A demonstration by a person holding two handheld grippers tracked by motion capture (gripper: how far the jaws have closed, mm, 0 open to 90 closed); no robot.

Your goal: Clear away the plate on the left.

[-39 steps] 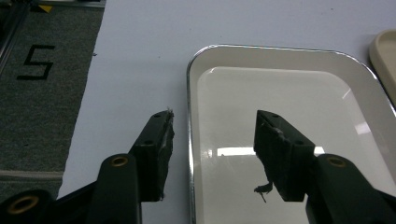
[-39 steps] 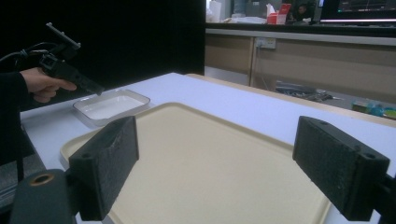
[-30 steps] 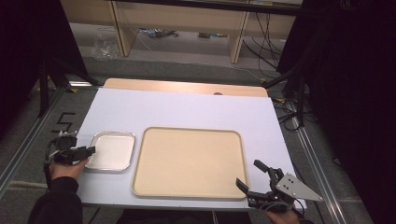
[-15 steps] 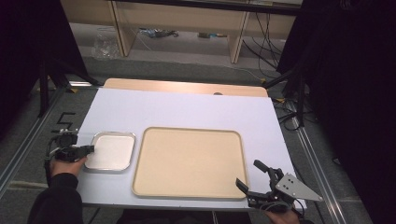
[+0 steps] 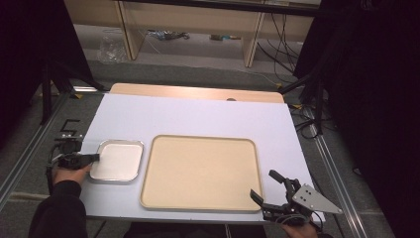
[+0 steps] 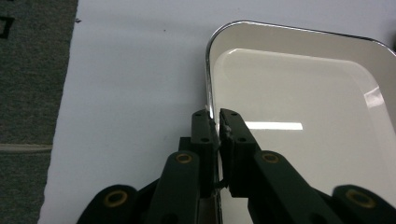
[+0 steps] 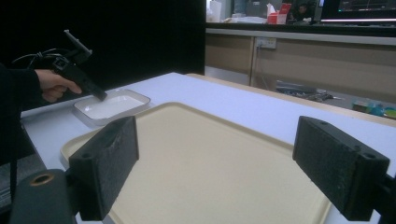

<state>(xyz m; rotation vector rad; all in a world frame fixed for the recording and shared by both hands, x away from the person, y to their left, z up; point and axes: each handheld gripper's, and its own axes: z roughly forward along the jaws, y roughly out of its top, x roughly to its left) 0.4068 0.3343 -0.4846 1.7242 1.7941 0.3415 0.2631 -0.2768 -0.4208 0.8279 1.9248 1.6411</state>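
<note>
small tray (image 5: 117,161) left of large tray (image 5: 200,172)

White-topped table (image 5: 198,116) carries a big beige tray (image 5: 200,171) at centre, small white tray (image 5: 118,161) just beside it at nine o'clock.

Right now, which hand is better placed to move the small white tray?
Left. The left gripper has its fingers shut on the rim of the small white tray; the right gripper, open, is by the beige tray's far corner.

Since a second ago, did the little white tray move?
No. The little white tray sits just as close to the big tan tray as before, with the left tongs clamped on its rim.
</note>
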